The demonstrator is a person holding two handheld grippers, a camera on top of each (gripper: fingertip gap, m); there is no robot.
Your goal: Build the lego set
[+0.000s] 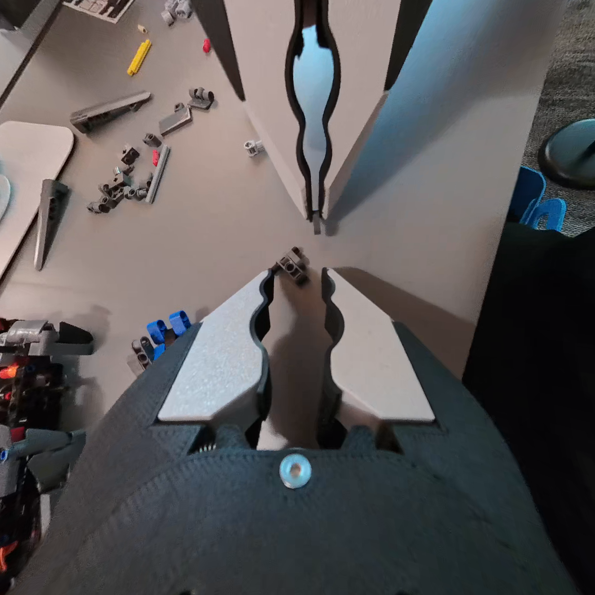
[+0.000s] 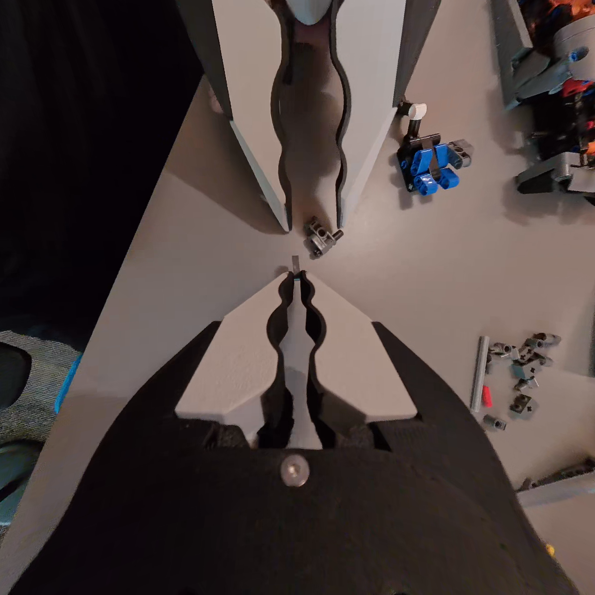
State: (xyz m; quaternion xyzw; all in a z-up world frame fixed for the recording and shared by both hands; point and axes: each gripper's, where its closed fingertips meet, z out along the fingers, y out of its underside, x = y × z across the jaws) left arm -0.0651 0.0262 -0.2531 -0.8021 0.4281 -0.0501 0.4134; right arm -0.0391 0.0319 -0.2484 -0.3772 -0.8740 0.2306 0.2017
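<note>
While the two grippers face each other tip to tip over the pale grey table [image 1: 225,225], the left gripper [image 1: 297,272] has its fingers spread apart, with nothing between them. Just ahead of its tips, nearer the left finger, a small dark grey connector piece [image 1: 292,265] lies on the table; in the right wrist view the same connector piece [image 2: 320,238] sits just off the tips of the opposing gripper, with a short black pin sticking out of one side. The right gripper [image 2: 296,273] has its fingers drawn nearly together at the tips, pinching a thin grey pin [image 2: 295,264] that pokes out forward toward the connector without touching it. From the left wrist view that pin [image 1: 317,225] shows as a short grey stub at the far gripper's closed tips.

Well to the side lies a blue and black subassembly [image 2: 428,164] with a white elbow piece on a black axle. A heap of small grey connectors [image 1: 119,190] sits beside a long grey axle [image 1: 158,175] and a small red piece. Farther off lie a yellow axle [image 1: 139,57], a long dark grey panel [image 1: 109,111] and a pointed grey wedge panel [image 1: 48,219]. The partly built model [image 2: 560,106], grey with red, orange and blue bits, stands at the table's edge of view. A printed sheet [image 1: 96,8] lies at the far corner.
</note>
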